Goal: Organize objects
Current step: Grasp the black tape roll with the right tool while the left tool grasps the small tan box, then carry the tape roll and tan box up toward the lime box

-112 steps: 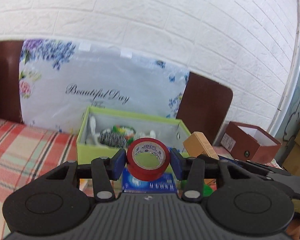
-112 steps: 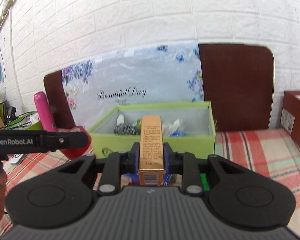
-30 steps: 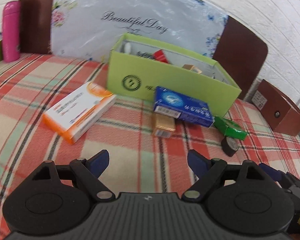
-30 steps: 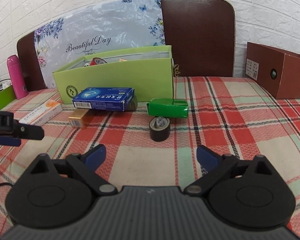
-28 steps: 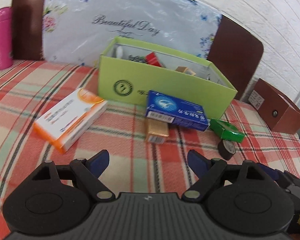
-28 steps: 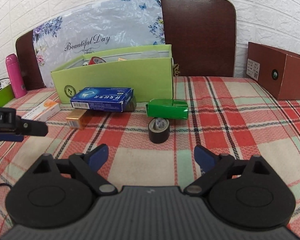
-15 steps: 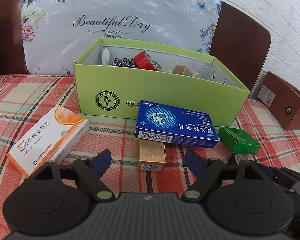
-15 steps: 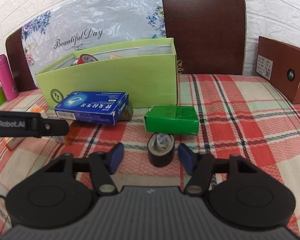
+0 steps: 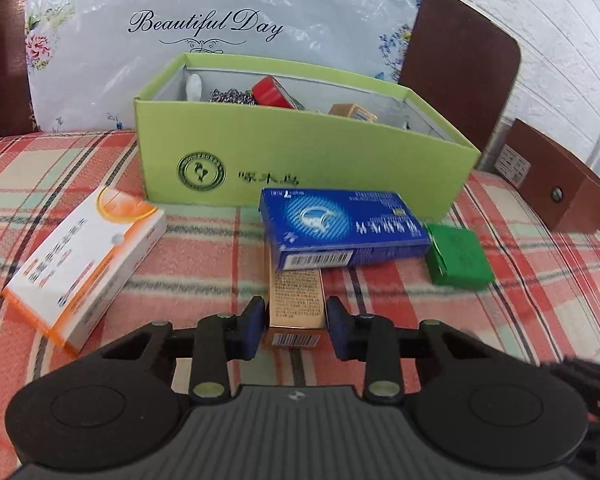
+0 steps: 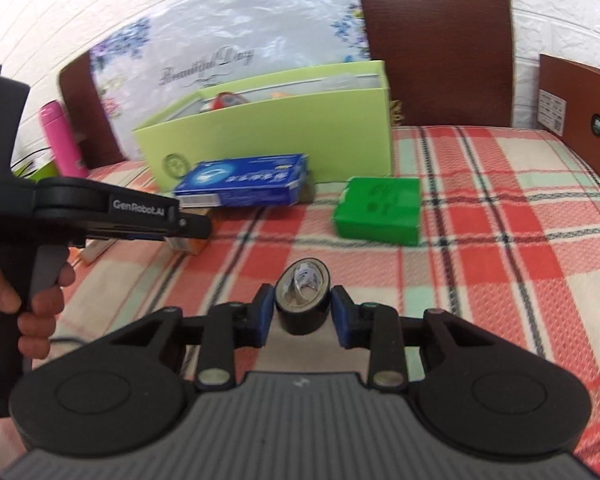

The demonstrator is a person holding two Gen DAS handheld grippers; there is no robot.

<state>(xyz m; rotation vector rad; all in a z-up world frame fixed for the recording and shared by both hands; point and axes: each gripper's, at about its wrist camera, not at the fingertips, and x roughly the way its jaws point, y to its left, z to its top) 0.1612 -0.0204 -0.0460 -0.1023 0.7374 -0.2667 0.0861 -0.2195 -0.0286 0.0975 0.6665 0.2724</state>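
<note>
My left gripper (image 9: 296,326) is shut on a gold box (image 9: 296,300) that lies on the checked cloth, its far end under a blue box (image 9: 340,230). My right gripper (image 10: 302,314) has its pads against the sides of a black tape roll (image 10: 302,300) standing on the cloth. The green storage box (image 9: 300,160) stands behind, holding a red tape roll (image 9: 270,92), another gold box (image 9: 352,112) and other items. A white and orange box (image 9: 84,264) lies at left and a small green box (image 9: 458,258) at right.
A brown box (image 10: 576,112) stands at the far right. A pink bottle (image 10: 58,140) stands at the far left. A floral "Beautiful Day" bag (image 9: 220,28) and a brown headboard (image 10: 436,40) back the storage box. The left gripper's body (image 10: 100,212) crosses the right wrist view.
Both grippers came down from wide open over the cloth and closed: the left onto the gold box, the right onto the black tape roll. Earlier they held a red tape and a gold box.
</note>
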